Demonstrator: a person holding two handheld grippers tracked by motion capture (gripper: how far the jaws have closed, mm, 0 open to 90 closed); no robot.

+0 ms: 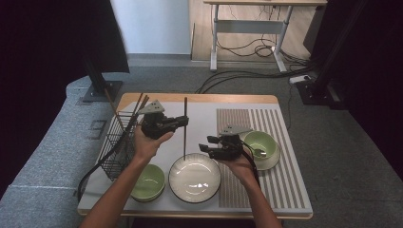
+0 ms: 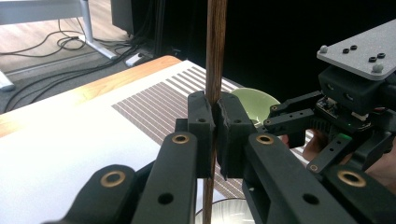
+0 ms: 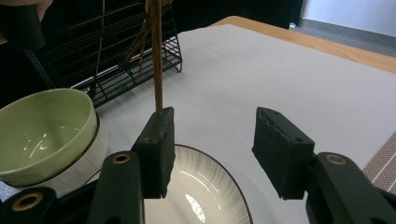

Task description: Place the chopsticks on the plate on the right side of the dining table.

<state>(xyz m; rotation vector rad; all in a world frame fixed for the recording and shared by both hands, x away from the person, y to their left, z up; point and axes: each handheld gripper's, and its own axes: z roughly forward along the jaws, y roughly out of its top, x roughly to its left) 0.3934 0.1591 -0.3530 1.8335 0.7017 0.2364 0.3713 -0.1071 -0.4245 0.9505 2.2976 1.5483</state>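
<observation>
Wooden chopstick [image 1: 185, 127], dark brown, is clamped upright in the left gripper [image 1: 183, 121], jaws pinched nearly closed on it. In the left gripper view the pads squeeze the stick [image 2: 215, 56] around mid-length, with the top running out of frame and the lower end dropping toward the white plate [image 1: 195, 177]. From the high view the tip hangs just over the plate's far rim; can't tell if it touches.

Right gripper [image 1: 205, 145] sits near the plate's right side with jaws about half open and nothing between them. In its own view the stick [image 3: 158, 70] stands beyond the left jaw, not gripped.

Handling guess: light, stiff, thin, smooth-finished, so it'll likely pivot or slip in a pinch if bumped. Best hold is near the middle, squarely across the pads, as now; grabbing close to an end would let it swing.

Around it: a black wire basket [image 1: 119, 142] at left holding more chopsticks [image 1: 138, 109], a green bowl [image 1: 148, 182] beside the plate, another green bowl [image 1: 259, 143] with a spoon [image 1: 257, 151] on the striped mat [image 1: 275, 175].
</observation>
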